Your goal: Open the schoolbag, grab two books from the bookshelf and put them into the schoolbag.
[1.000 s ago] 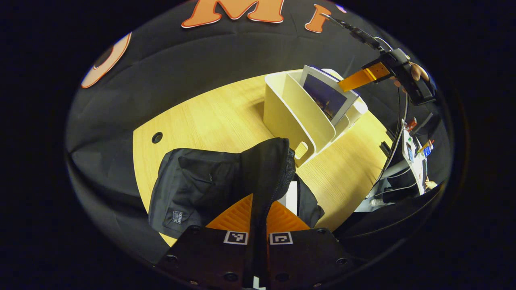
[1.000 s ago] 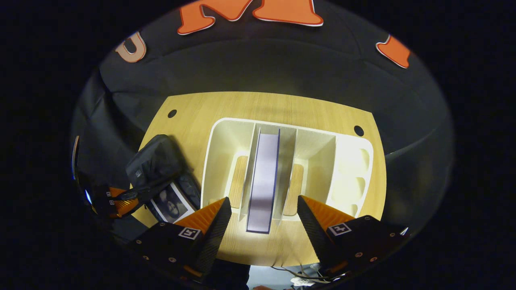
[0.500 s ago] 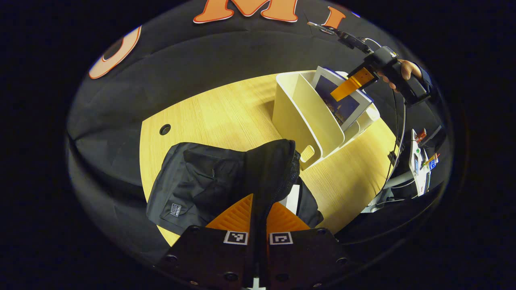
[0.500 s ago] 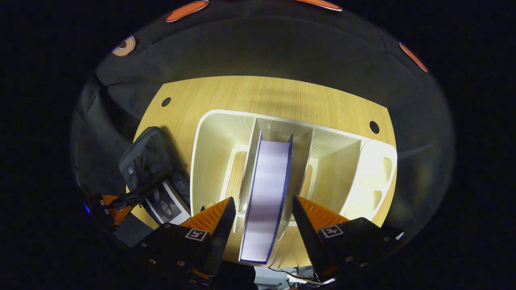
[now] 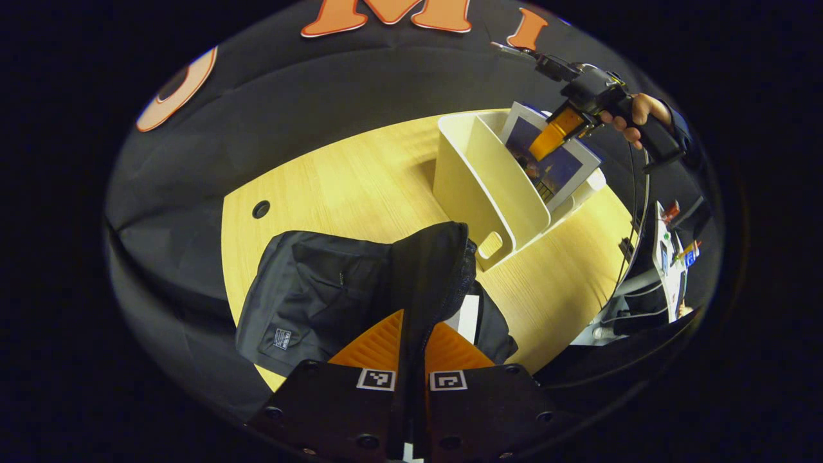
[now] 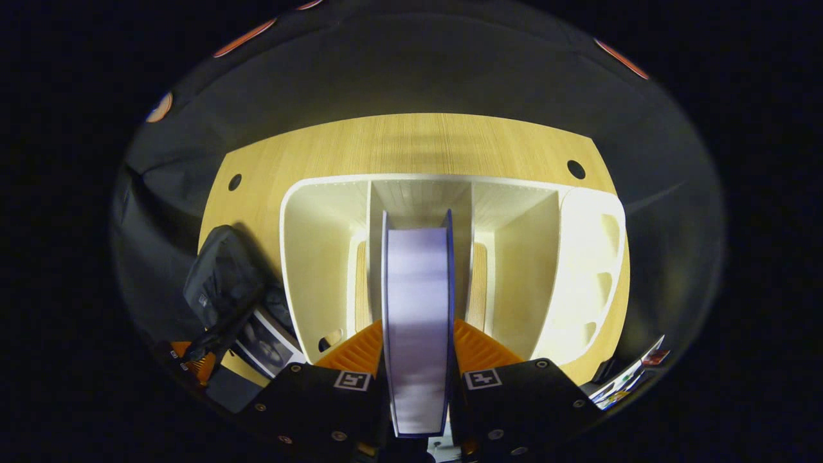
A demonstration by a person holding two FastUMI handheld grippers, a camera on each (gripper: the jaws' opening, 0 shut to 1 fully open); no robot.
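Note:
The black schoolbag (image 5: 321, 302) lies on the wooden table, and my left gripper (image 5: 413, 334) is shut on its raised flap (image 5: 431, 270). A book (image 5: 468, 316) shows inside the opening; in the right gripper view that book (image 6: 267, 334) lies in the schoolbag (image 6: 218, 283). The cream bookshelf (image 6: 321, 257) stands mid-table with a blue-covered book (image 6: 418, 302) upright in its middle slot. My right gripper (image 6: 418, 350) is shut on that book's page edge, both fingers pressing its covers. In the left gripper view the right gripper (image 5: 553, 132) holds the book (image 5: 553, 164) at the bookshelf (image 5: 488, 186).
The wooden table (image 6: 418, 141) has round cable holes (image 6: 576, 169) near its far corners. A hand (image 5: 633, 112) holds the right gripper's handle. Cables and small items (image 5: 669, 257) lie beyond the table's right edge.
My right gripper came down over the upright book and its fingers closed on the covers. The left gripper has stayed shut on the bag flap.

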